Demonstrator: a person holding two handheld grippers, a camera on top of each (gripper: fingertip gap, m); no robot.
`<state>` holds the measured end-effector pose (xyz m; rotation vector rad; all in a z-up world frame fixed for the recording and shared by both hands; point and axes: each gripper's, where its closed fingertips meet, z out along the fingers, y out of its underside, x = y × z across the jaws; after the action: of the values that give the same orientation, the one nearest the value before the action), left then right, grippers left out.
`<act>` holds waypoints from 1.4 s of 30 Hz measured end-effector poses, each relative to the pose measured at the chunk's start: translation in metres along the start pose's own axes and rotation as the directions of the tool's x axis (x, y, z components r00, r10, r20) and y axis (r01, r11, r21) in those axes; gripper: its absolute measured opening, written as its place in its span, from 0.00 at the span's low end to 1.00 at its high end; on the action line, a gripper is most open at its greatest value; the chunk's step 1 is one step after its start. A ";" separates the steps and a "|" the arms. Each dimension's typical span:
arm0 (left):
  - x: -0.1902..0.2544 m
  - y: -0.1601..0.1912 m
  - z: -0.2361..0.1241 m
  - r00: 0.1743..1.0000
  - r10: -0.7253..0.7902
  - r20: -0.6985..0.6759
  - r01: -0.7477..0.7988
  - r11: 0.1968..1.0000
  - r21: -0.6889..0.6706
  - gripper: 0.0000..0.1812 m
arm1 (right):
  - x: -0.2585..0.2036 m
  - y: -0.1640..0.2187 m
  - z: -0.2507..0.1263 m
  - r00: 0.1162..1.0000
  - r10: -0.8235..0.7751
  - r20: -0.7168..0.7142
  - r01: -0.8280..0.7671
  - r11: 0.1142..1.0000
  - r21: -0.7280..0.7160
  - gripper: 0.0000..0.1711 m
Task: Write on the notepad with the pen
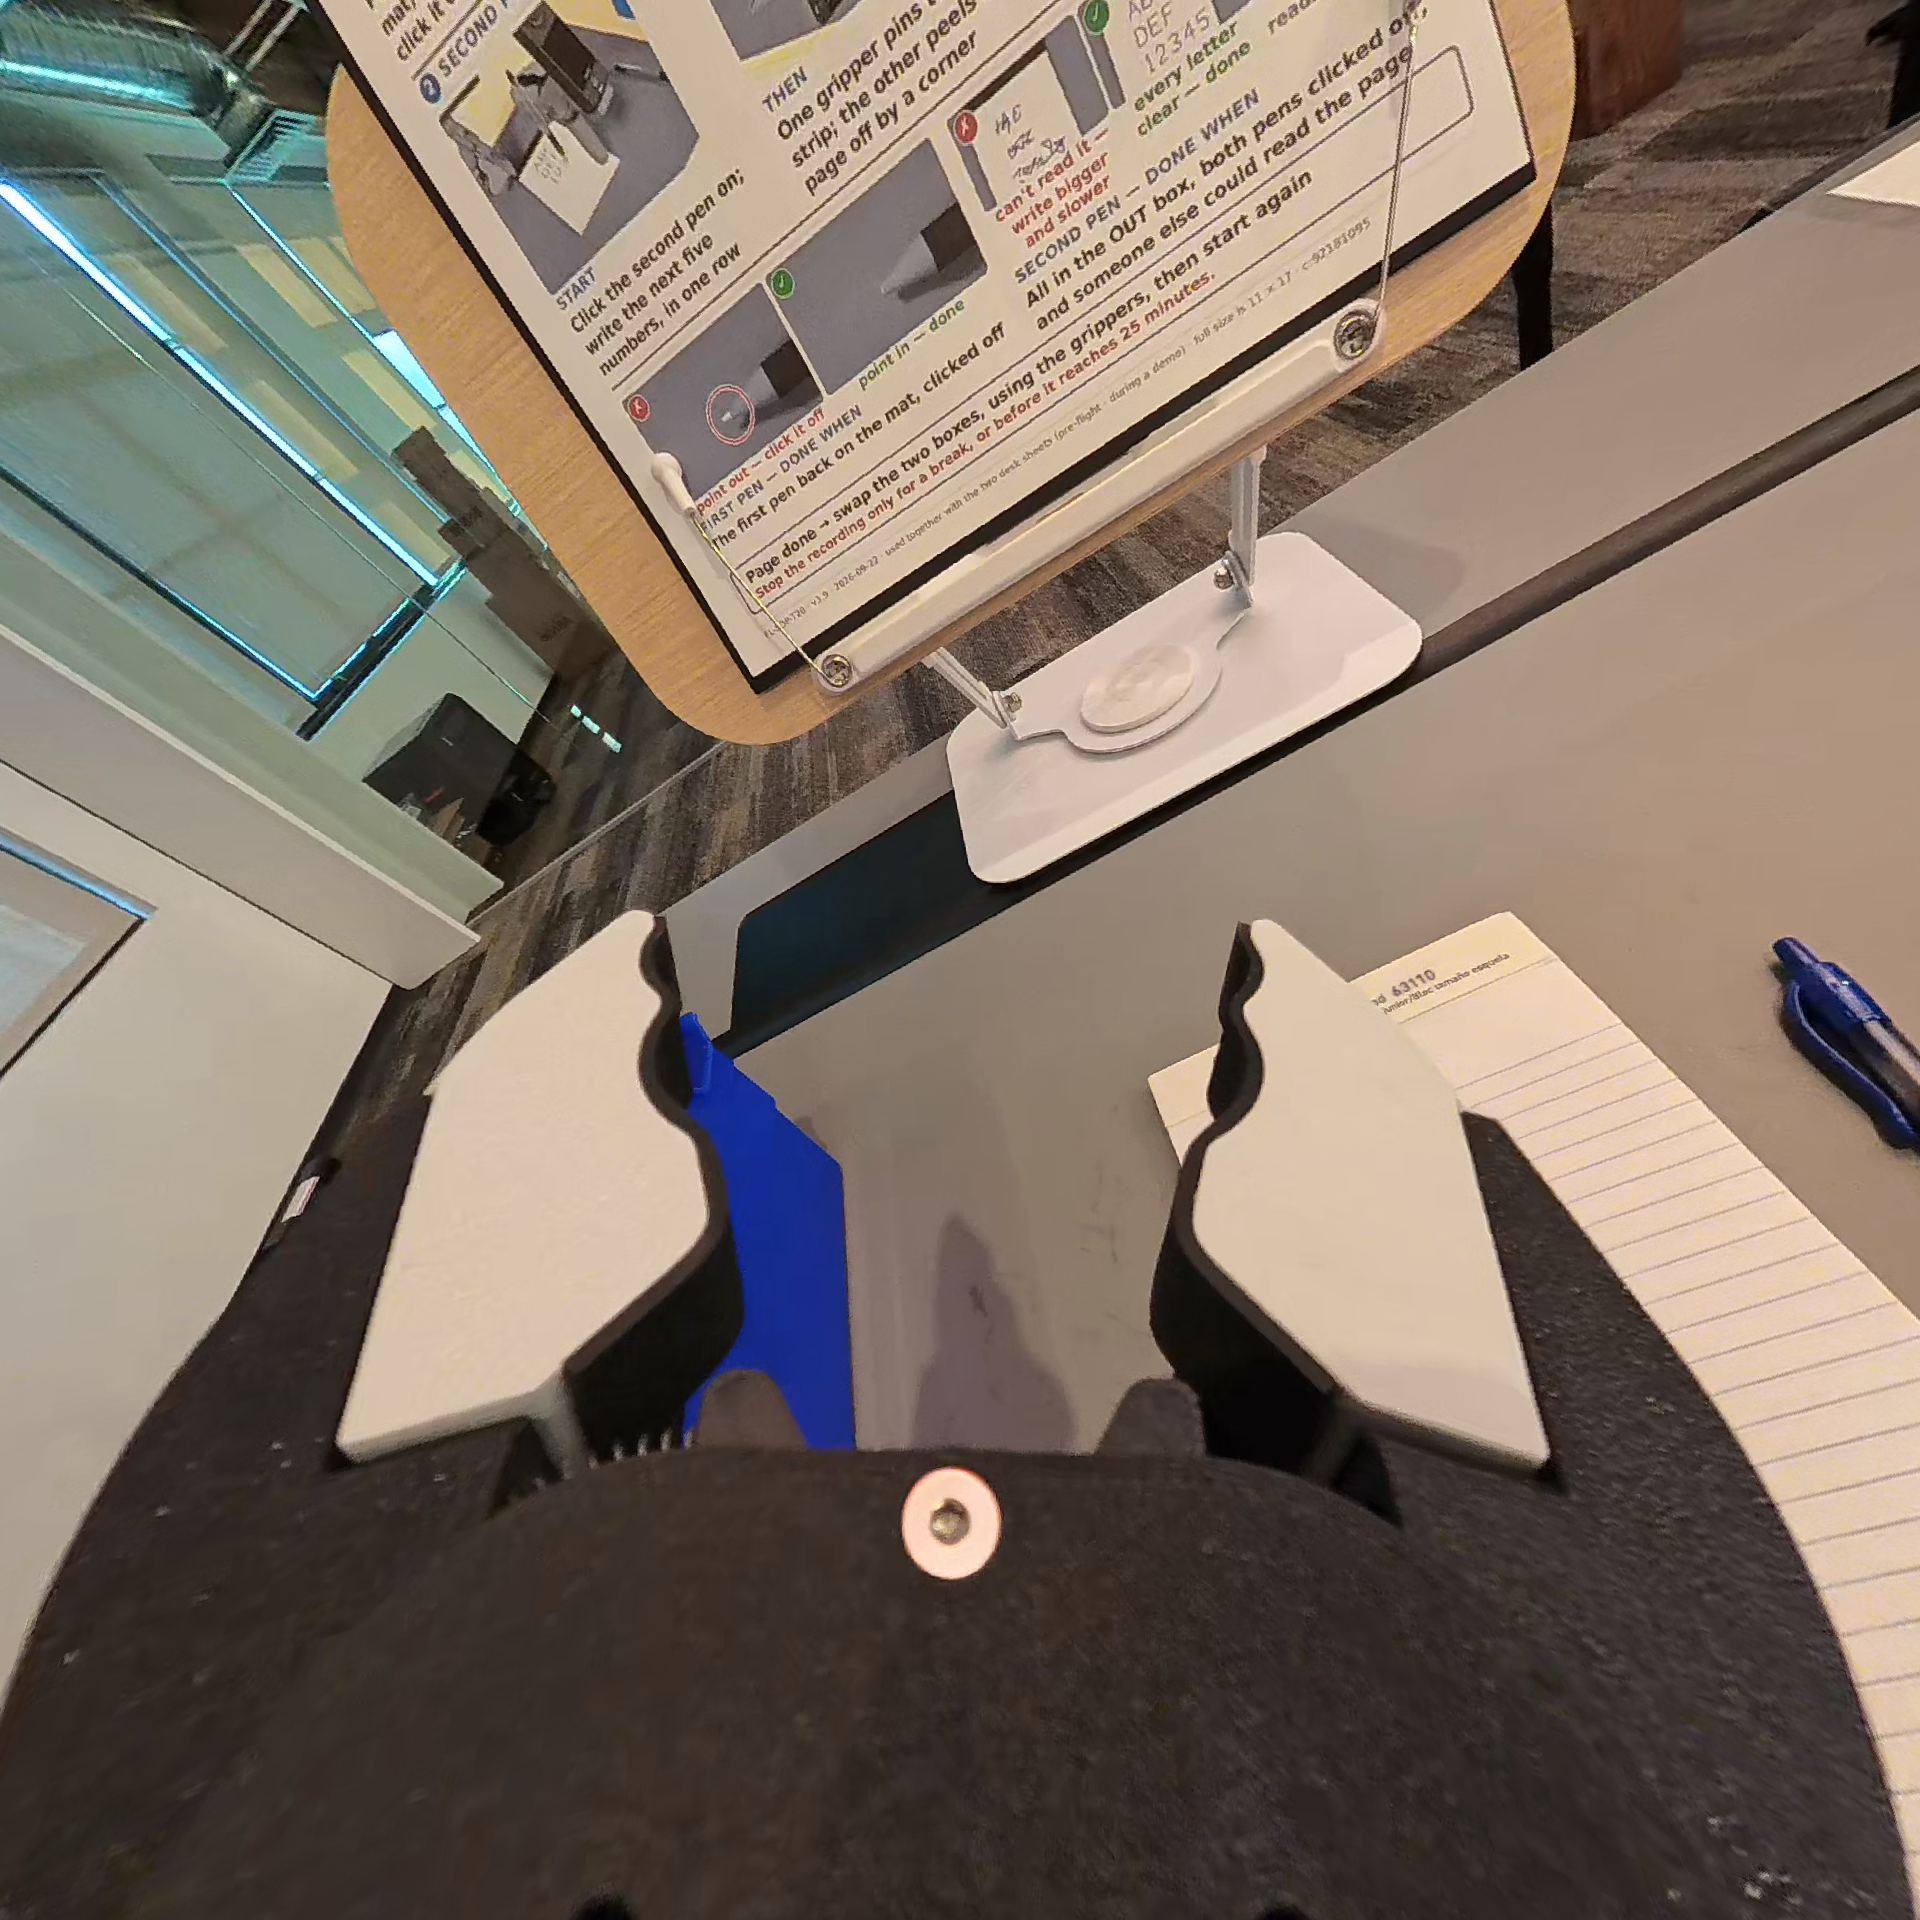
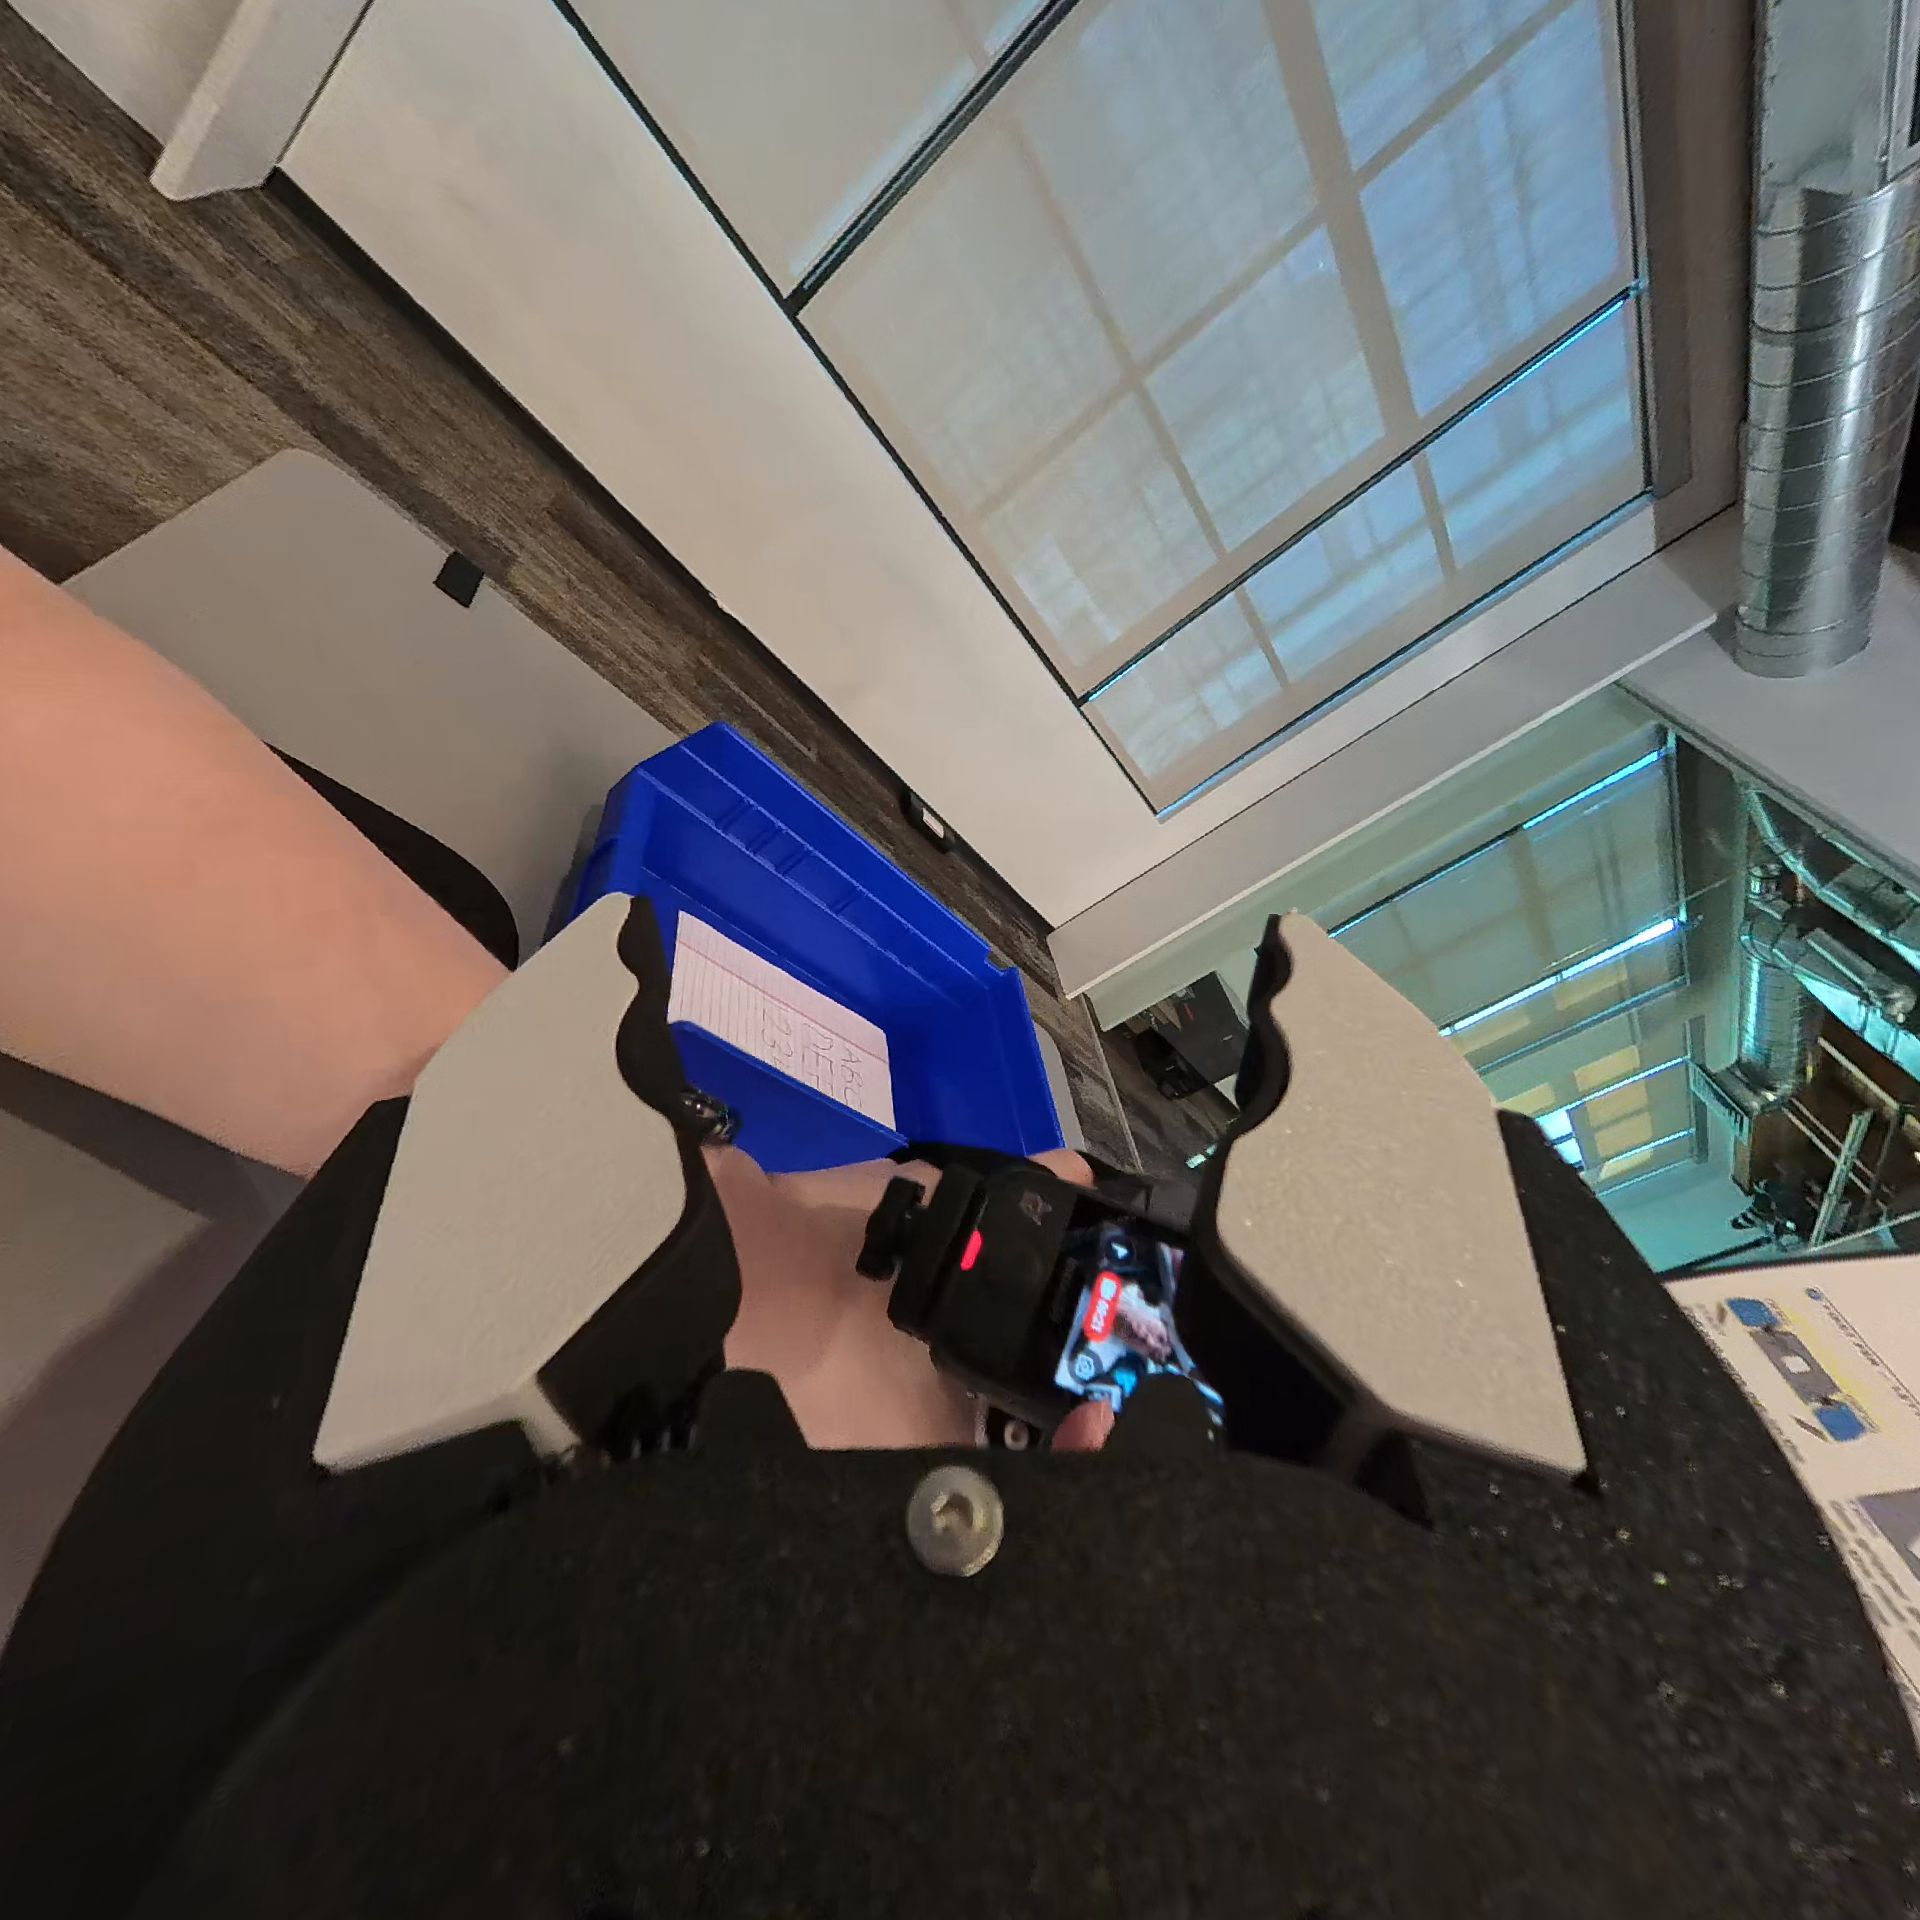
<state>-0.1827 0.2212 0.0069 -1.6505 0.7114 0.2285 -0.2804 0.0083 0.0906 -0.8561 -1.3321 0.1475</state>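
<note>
The left gripper is held low over the grey surface, its jaws spread wide with nothing between them. Just right of it the notepad lies flat on the surface, its lined top page blank where it shows; the right-hand finger covers the pad's near left corner in this view, though contact cannot be judged. The pen, blue with a clip, lies on the surface just beyond the pad's right edge, apart from both grippers. A blue bin is seen through the gap beside the left-hand finger. Farther back a white stand sits on the surface and carries a wooden board with a printed sheet clipped to it.

The right gripper is tilted steeply, so that windows and a metal duct fill much of its view. Its jaws are likewise wide apart and empty. Between them, farther off, a hand is seen gripping a black camera mount with a small lit screen, probably part of the other gripper. Beyond that the bin holds a lined sheet bearing handwriting. A bare arm crosses the left of this view.
</note>
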 end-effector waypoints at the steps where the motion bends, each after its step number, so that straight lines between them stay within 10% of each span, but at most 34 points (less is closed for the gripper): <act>1: 0.000 0.001 0.001 1.000 0.002 0.000 -0.002 1.000 -0.003 0.55 | -0.001 0.000 0.002 1.000 0.002 0.005 -0.002 1.000 0.001 0.61; 15: 0.002 0.004 0.004 1.000 0.018 0.000 -0.018 1.000 -0.016 0.55 | -0.004 0.006 0.013 1.000 0.005 0.022 -0.004 1.000 -0.018 0.61; 28: -0.003 0.000 0.003 0.996 -0.072 -0.045 0.072 0.997 0.008 0.55 | 0.067 0.001 -0.054 0.978 0.024 -0.206 -0.027 1.000 -0.009 0.61; 34: -0.043 -0.034 -0.022 0.972 -0.234 -0.032 0.235 0.955 0.179 0.59 | 0.154 0.107 -0.132 0.824 0.183 -0.536 -0.314 0.935 -0.163 0.59; 42: 0.017 -0.132 -0.136 0.975 -0.091 -0.204 0.193 0.800 0.568 0.63 | 0.121 0.297 -0.181 0.723 0.121 -0.680 -0.634 0.508 -0.583 0.58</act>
<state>-0.1271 0.0934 0.1368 -1.1206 0.6902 -0.2314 0.0226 0.1991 0.0043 -1.8336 -0.5297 -0.3747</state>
